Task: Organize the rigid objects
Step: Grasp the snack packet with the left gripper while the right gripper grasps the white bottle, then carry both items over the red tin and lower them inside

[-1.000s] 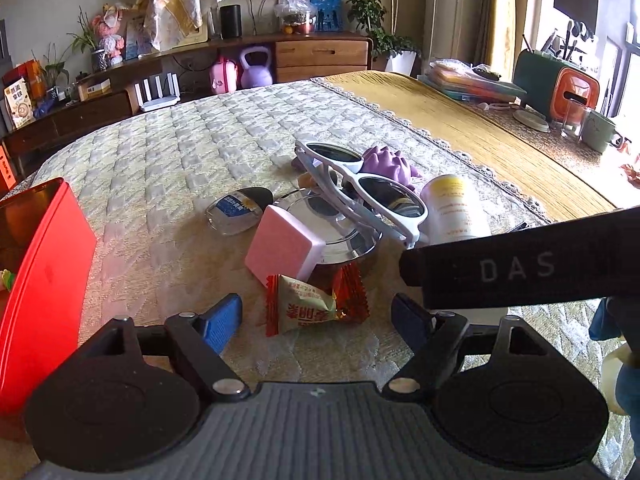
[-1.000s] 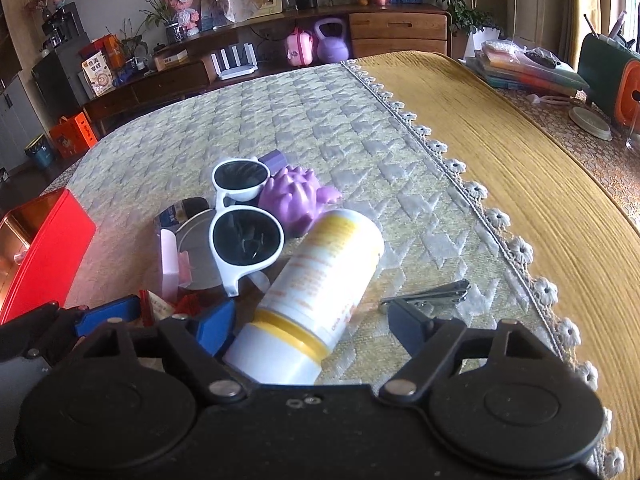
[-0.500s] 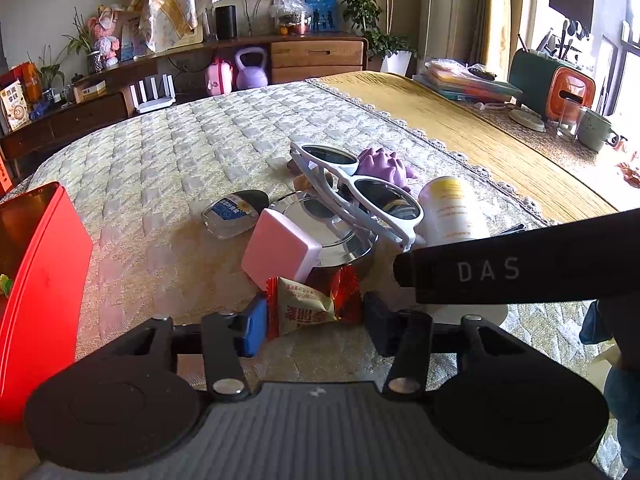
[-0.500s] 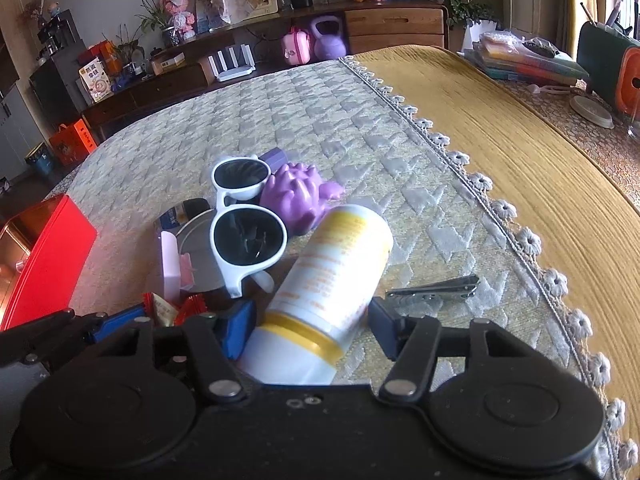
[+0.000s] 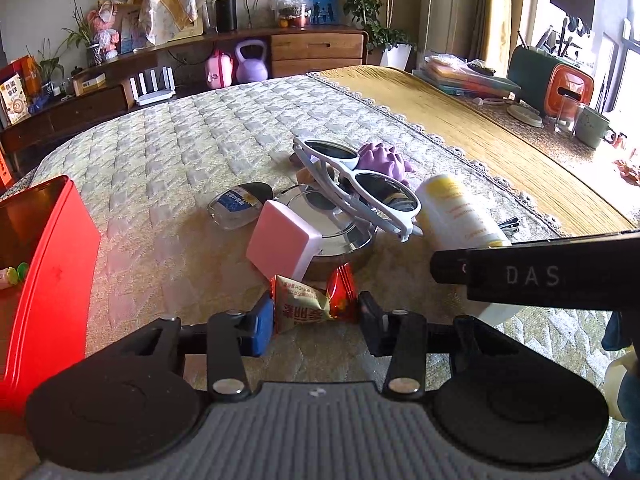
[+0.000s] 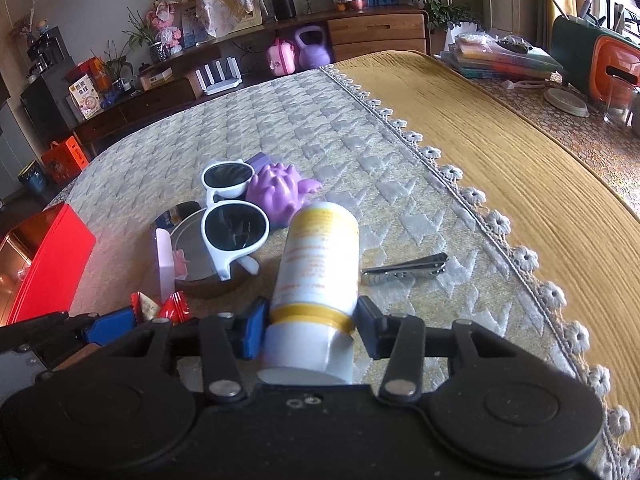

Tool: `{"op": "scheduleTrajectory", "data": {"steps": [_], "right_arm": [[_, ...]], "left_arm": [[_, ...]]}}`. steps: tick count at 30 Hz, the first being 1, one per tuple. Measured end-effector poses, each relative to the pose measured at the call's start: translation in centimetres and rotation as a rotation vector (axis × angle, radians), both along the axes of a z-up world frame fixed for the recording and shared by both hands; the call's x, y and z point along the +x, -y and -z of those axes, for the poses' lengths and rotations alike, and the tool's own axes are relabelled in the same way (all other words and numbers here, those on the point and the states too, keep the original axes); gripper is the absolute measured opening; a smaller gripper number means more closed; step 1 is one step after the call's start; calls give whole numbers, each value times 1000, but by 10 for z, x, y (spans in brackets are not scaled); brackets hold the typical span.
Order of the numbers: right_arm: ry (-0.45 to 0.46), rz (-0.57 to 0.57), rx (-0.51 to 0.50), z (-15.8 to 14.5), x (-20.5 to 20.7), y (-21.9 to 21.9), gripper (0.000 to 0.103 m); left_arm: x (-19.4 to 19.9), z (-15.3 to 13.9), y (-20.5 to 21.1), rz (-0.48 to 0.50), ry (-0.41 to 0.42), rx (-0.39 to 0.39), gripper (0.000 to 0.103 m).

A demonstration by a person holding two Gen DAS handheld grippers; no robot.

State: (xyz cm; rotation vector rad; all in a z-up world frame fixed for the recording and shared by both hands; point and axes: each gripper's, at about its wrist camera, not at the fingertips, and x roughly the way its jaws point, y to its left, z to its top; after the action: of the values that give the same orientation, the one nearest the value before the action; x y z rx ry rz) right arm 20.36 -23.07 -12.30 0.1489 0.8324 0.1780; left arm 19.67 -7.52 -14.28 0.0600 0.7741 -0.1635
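A red and tan wrapped candy (image 5: pixel 304 308) lies on the quilted cloth between the pads of my left gripper (image 5: pixel 314 316). Its jaws are closing and both pads touch the wrapper ends. A white bottle with a yellow band (image 6: pixel 320 264) lies on its side between the pads of my right gripper (image 6: pixel 312 320), whose jaws are closing against its neck end. Just beyond lie white sunglasses (image 5: pixel 360 188) resting on a round metal tin (image 5: pixel 340 236), a pink block (image 5: pixel 282 240), a purple toy (image 6: pixel 276 192), a small clear flask (image 5: pixel 236 204) and a nail clipper (image 6: pixel 404 268).
An open red box (image 5: pixel 48 272) stands at the left edge with small items inside. A yellow cloth (image 6: pixel 520 152) covers the right side, with books (image 5: pixel 464 76) and a green and orange case (image 5: pixel 552 80) at the far right. A wooden sideboard (image 5: pixel 316 48) runs along the back.
Both pairs of jaws have come in from wide apart, the left onto the candy and the right onto the bottle. Neither hand has shifted noticeably.
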Motion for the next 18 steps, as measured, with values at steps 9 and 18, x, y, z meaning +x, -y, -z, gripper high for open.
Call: {"op": "scheduleTrajectory", "data": {"steps": [9,18], "right_arm": [[27,11,26,-15,-23,5,44],[59,22,54,-31,-48,9,44]], "left_arm": [[-13,-16,-7,-8,-12,-24,43],[-33,-36,-18,-16,-15,-33,44]]}}
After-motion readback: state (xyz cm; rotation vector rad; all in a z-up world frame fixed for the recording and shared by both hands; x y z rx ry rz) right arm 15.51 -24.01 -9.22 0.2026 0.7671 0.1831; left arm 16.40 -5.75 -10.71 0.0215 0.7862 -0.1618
